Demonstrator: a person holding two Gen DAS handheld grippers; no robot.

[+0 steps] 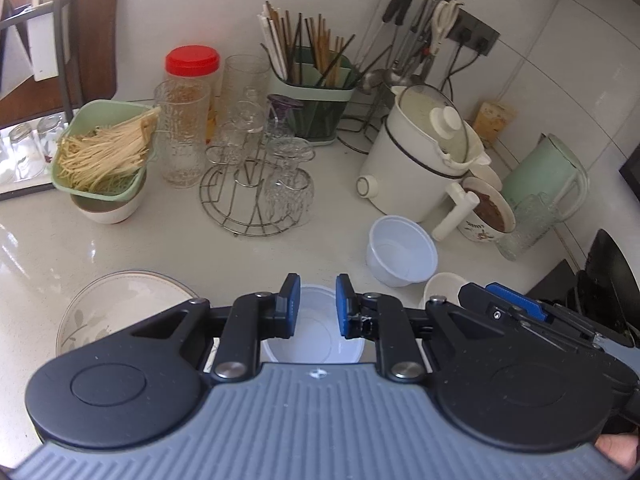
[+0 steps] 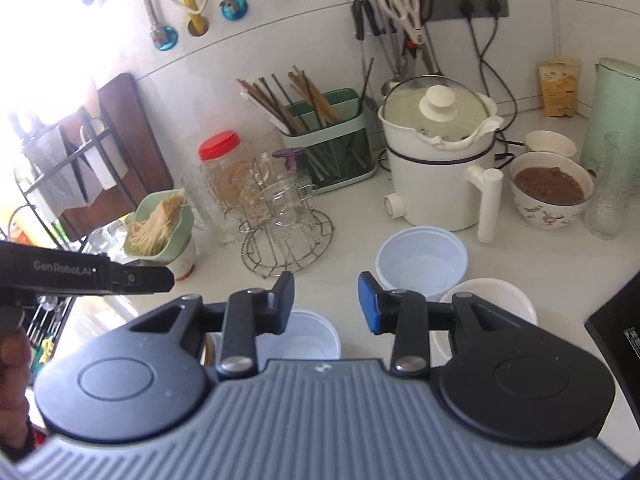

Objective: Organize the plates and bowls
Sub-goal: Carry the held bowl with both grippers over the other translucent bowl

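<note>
My left gripper (image 1: 318, 304) is open and empty, hovering just above a white plastic bowl (image 1: 316, 340) on the counter. A floral plate (image 1: 116, 308) lies to its left. A second white plastic bowl (image 1: 402, 252) stands ahead to the right, with a white ceramic bowl (image 1: 440, 284) next to it. My right gripper (image 2: 326, 300) is open and empty above the near plastic bowl (image 2: 304, 336). The second plastic bowl (image 2: 422, 260) and the ceramic bowl (image 2: 492, 300) are to its right. The left gripper's body shows at the left edge of the right wrist view.
A wire rack of glasses (image 1: 256, 184), a green basket of noodles on a bowl (image 1: 104, 156), a white electric pot (image 1: 424, 156), a bowl of brown food (image 2: 550, 188), a chopstick holder (image 1: 316, 96) and a green pitcher (image 1: 548, 176) crowd the back of the counter.
</note>
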